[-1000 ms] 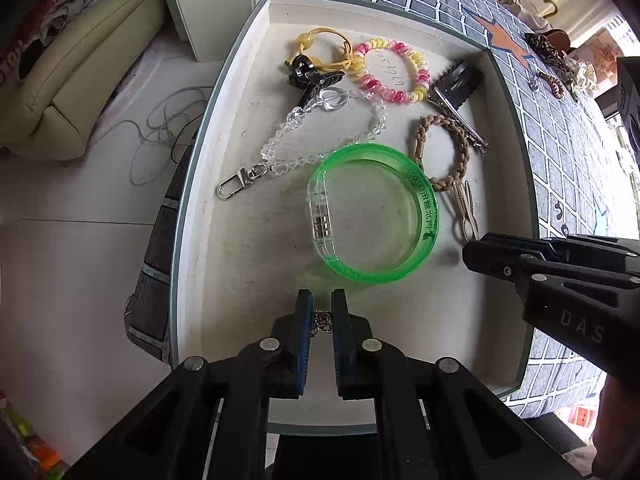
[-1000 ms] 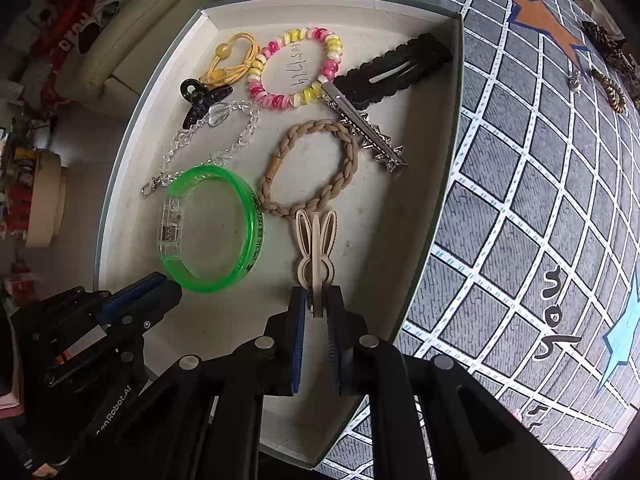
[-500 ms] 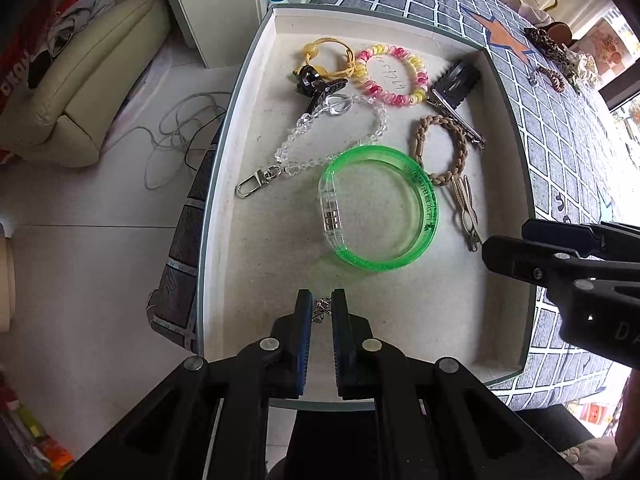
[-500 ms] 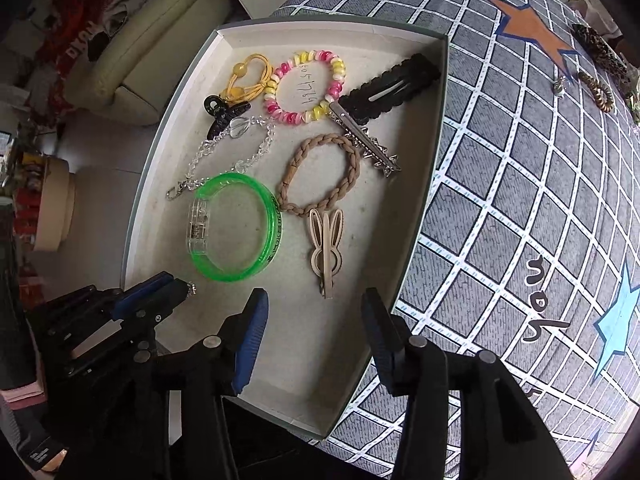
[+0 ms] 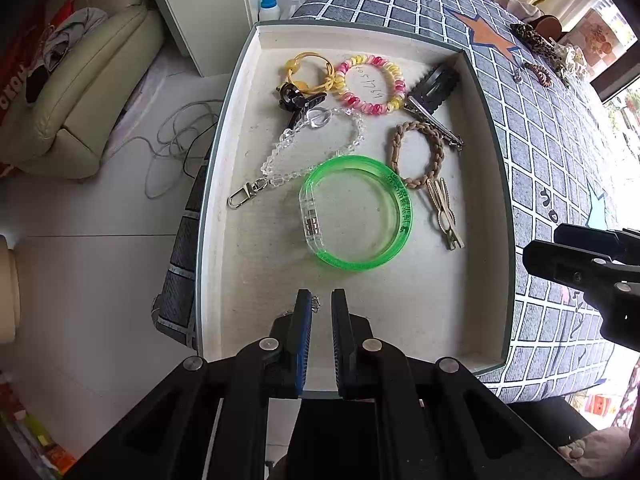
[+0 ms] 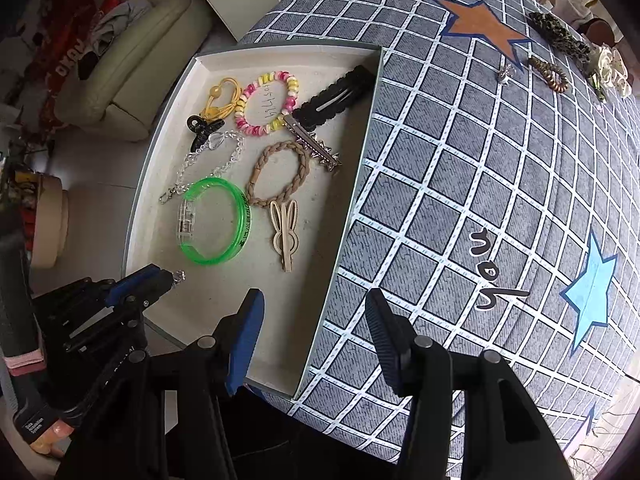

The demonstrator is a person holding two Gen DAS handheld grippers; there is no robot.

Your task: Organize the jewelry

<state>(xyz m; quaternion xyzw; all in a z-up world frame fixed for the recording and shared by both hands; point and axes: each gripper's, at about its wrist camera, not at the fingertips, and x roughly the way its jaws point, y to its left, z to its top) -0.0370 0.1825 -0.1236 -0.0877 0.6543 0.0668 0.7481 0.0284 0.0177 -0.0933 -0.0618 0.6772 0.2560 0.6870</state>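
**Left gripper pinching a small chain over the tray; right gripper spread wide at the tray's edge**

On my left wrist feed, the left gripper [image 5: 318, 308] has its jaws nearly together, and a bit of small silver chain [image 5: 316, 303] peeks out at the tips, above the near end of the tray [image 5: 486, 168]. I can barely make out the piece here. The right wrist feed gives me the side view: the left gripper [image 6: 170, 280] comes in from the tray's near-left corner with the small silver chain [image 6: 179, 276] dangling at its tip, above the tray floor and short of the green bangle [image 6: 212, 220].

The right gripper [image 6: 314, 308] stands wide apart and holds nothing, straddling the tray's right wall near its near corner. In the left feed only its dark body [image 5: 588, 268] shows, over the checked tablecloth [image 5: 560, 160], so I cannot judge its opening from there.

Inside the tray lie the green bangle [image 5: 356, 212], a clear bead chain [image 5: 296, 156] with a clasp, a braided tan band [image 5: 416, 152], a rabbit-ear clip [image 5: 444, 212], a pink and yellow bead bracelet [image 5: 370, 84], a yellow hair tie [image 5: 308, 72], a black claw clip [image 5: 298, 100] and a black snap clip [image 5: 434, 84].

Only the right feed shows the far tablecloth clearly: a brown coil tie [image 6: 550, 74] and a small silver charm [image 6: 504, 74] rest beside the orange star [image 6: 482, 24].
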